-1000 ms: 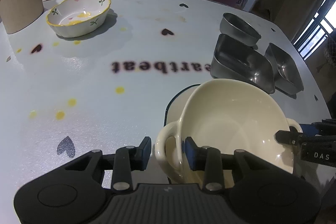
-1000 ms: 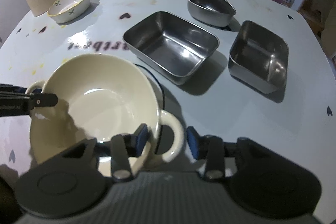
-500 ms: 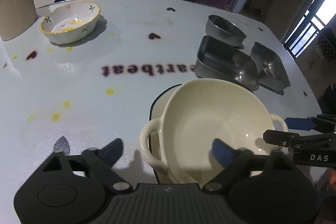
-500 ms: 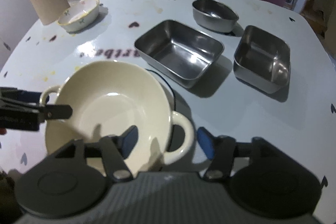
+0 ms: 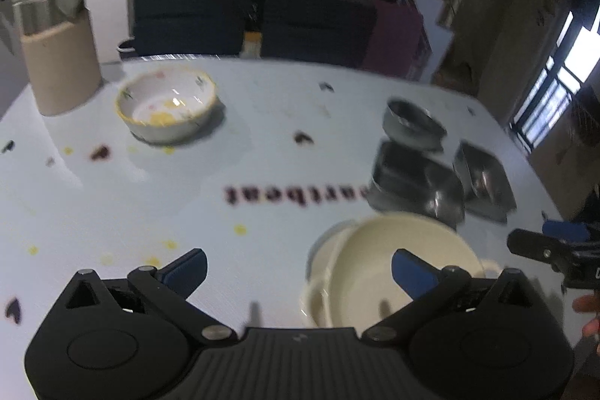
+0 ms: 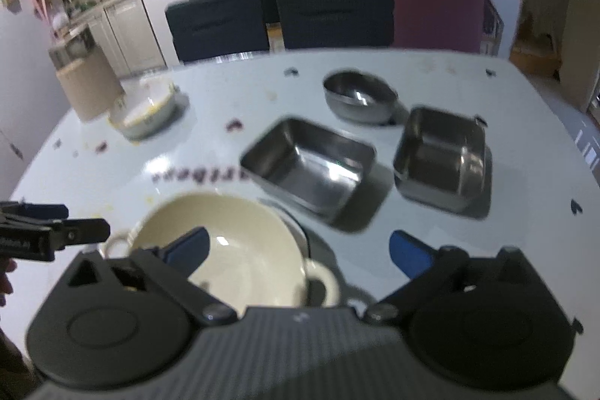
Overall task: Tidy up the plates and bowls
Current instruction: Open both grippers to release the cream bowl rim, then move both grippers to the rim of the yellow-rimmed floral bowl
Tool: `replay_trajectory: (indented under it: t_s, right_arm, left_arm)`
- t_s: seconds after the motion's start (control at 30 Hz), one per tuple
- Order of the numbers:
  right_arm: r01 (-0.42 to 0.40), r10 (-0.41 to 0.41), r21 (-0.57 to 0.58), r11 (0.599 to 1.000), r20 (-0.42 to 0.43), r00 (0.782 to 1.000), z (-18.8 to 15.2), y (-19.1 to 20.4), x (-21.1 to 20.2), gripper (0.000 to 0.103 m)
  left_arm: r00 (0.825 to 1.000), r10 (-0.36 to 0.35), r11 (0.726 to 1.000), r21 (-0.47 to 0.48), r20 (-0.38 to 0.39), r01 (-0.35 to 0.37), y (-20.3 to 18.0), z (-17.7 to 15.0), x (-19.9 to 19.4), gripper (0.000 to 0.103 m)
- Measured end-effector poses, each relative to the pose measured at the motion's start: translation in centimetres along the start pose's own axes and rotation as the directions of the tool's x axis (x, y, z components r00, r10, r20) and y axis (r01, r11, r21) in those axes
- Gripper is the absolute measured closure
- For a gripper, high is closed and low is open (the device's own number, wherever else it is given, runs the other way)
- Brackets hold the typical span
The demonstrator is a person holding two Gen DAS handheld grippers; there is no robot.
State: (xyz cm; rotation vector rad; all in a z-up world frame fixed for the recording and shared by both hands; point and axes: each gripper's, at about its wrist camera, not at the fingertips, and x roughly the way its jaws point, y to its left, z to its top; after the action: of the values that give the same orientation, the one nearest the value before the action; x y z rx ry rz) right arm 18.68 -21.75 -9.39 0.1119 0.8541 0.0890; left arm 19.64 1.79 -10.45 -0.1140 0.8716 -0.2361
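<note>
While both views blur with motion, still plain enough: white table [image 6: 506, 122] printed with hearts and dark lettering, filling most of each view. Behind it, dark chairs [image 6: 333, 14] and a maroon one [image 6: 435, 12].

On the near part of the table, cream two-handled bowl [image 6: 240, 250] sitting on what looks like a dark-rimmed plate [image 6: 300, 231], though blur makes the plate hard to read. Seen again from the left wrist, cream two-handled bowl [image 5: 393, 268] low and right of centre, upright, empty.

Just beyond the bowl, rectangular steel tray [image 6: 311, 167], open side up. Beside it to the right, square steel container [image 6: 442, 156], close but apart. Behind both, round steel bowl [image 6: 360, 96].

Far left corner: tan canister [image 6: 88, 87], and next to it a floral bowl [image 6: 144, 109] with a yellow rim, well apart from the steel pieces. Same floral bowl [image 5: 167, 105] clearer in the left view, canister [image 5: 60, 62] just beside it.

Left gripper [image 5: 298, 268] spread wide, blue-tipped fingers [image 5: 185, 268] holding nothing, raised above table and bowl. Right gripper [image 6: 298, 250] likewise spread wide, gripping nothing, hovering over the cream bowl's right handle.
</note>
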Motion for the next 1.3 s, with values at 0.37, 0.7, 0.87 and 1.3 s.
replay_trajectory:
  t_s: [0.37, 0.7, 0.87, 1.3]
  right_arm:
    - [-0.077, 0.080, -0.029, 0.997, 0.145, 0.986, 5.1, 5.3, 1.0, 0.000]
    - [-0.169, 0.174, -0.050, 0.984, 0.131, 0.976, 9.3, 10.3, 6.5, 0.000]
    - [-0.191, 0.191, -0.015, 0.981, 0.124, 0.974, 12.1, 12.7, 10.3, 0.000]
    - [-0.225, 0.225, 0.066, 0.972, 0.008, 0.974, 18.7, 16.7, 22.3, 0.034]
  left_arm:
    - [0.981, 0.138, 0.987, -0.101, 0.134, -0.125, 6.6, 5.0, -1.5, 0.000]
    - [0.951, 0.245, 0.958, -0.201, 0.190, -0.207, 13.3, 9.7, 1.7, 0.000]
    - [0.940, 0.280, 0.947, -0.218, 0.197, -0.236, 16.2, 11.7, 4.9, 0.001]
    - [0.971, 0.228, 0.908, -0.375, 0.066, -0.187, 24.6, 13.2, 13.6, 0.037]
